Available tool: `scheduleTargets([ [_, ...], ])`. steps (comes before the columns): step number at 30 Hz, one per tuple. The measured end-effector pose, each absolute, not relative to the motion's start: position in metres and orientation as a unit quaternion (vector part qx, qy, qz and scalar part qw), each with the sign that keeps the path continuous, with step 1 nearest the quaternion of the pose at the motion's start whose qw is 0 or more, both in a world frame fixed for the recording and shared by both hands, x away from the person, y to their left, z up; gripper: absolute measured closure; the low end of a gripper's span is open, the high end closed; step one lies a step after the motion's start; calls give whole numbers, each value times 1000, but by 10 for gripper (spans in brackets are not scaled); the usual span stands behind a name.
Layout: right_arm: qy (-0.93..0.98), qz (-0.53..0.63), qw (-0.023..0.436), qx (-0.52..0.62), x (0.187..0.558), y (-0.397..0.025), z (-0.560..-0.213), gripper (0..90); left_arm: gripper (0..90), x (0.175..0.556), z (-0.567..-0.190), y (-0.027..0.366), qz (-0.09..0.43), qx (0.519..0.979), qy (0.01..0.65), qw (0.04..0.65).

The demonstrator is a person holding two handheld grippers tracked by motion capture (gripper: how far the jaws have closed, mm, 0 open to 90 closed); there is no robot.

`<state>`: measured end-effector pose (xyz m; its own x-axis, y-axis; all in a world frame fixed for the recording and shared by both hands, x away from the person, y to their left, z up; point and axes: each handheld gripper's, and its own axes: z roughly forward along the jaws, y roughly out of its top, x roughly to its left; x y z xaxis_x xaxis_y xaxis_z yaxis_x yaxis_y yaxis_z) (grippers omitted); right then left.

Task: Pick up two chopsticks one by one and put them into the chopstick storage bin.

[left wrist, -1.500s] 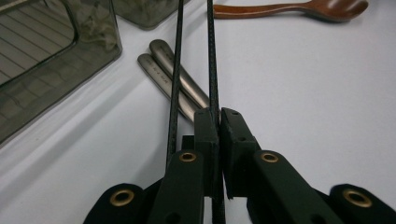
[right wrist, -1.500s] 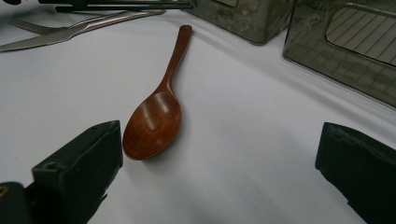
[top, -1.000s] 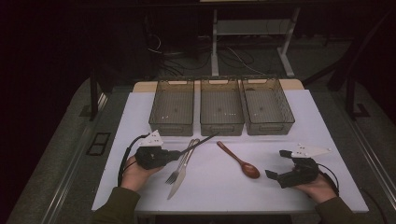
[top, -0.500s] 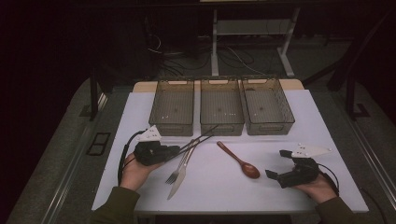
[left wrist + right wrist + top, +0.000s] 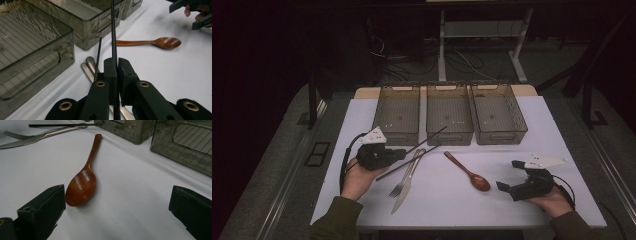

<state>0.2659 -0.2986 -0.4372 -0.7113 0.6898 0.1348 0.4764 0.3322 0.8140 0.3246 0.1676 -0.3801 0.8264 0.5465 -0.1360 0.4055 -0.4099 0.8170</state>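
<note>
The high view is dim and grainy: the white table takes soft light from above while the floor and background sink into near black. Shadows under things are faint and diffuse. In the left gripper view the near jaws are soft, and the clear bins carry pale glare. The right gripper view is brighter, its own jaws blurred, with a soft sheen on the wooden spoon.
</note>
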Motion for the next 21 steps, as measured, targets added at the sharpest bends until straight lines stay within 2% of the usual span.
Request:
scheduleTargets([
  [21,805,454,120,362,266,-300,-437,2,849,361,-360,169,97,822,313,466],
])
